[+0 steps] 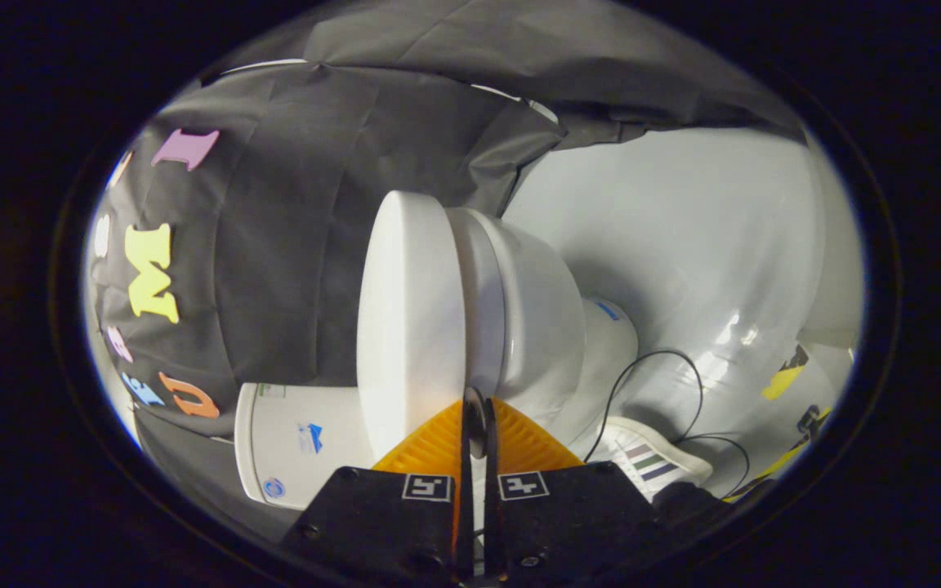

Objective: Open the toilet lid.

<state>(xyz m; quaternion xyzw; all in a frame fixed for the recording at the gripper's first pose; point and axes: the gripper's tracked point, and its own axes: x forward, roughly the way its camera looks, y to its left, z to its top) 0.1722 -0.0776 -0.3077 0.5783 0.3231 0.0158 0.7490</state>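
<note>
With your gripper (477, 406) rolled sideways, its fingers stand nearly together, only a thin slit between them, tips right at the seam where the toilet lid (409, 318) lies closed against the seat; whether they touch it you cannot tell. Beyond the lid hangs the black cloth wall, with the tank (299, 441) beside it. Past the bowl (540, 327), bare pale floor (683, 237) carries a loose black cable (687, 384) near a striped shoe (654, 461)

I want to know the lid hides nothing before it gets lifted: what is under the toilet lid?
Under the lid sits the seat on the bowl. The lid is down, so the bowl's inside is covered. The gripper, fingers together, points at the lid-seat seam.
</note>
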